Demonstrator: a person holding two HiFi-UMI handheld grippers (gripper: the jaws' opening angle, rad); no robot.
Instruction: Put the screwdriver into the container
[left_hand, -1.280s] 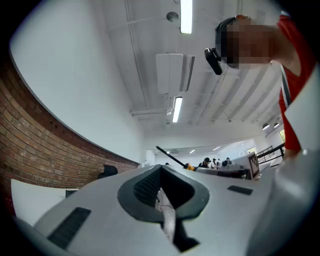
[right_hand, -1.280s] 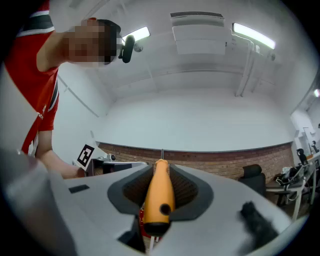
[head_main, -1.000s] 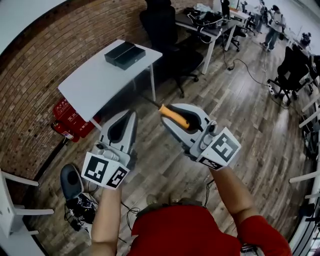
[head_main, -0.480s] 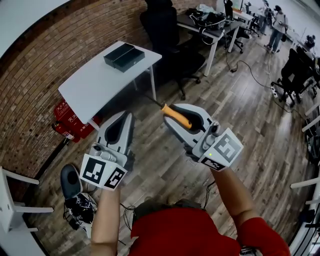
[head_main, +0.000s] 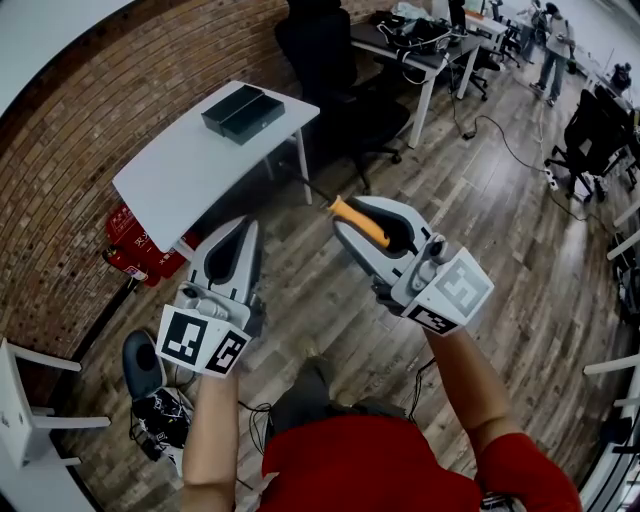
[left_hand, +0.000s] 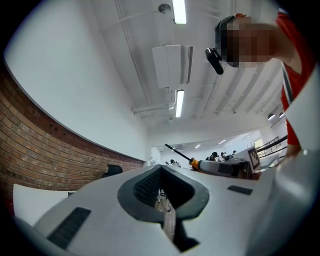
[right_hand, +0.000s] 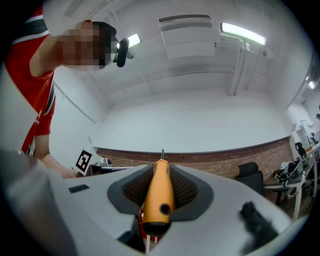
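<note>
My right gripper (head_main: 352, 213) is shut on the orange handle of the screwdriver (head_main: 359, 224), held in the air over the wooden floor. The thin dark shaft points up-left towards the table. In the right gripper view the handle (right_hand: 159, 197) lies lengthwise between the dark pads (right_hand: 186, 192). The left gripper (head_main: 237, 252) hangs beside it at the left, shut with nothing in it; its jaws (left_hand: 165, 192) meet at the front. The black box-like container (head_main: 243, 111) stands on the far end of a white table (head_main: 175, 175), well ahead of both grippers.
A black office chair (head_main: 325, 55) stands right of the table, with desks and cables behind. Red fire extinguishers (head_main: 135, 240) lean on the brick wall under the table's left side. A white chair (head_main: 25, 420) and a dark shoe (head_main: 141, 362) are at lower left.
Both grippers have drifted a little down in view, the right one also to the right with the screwdriver. The person's leg has come into view below the grippers.
</note>
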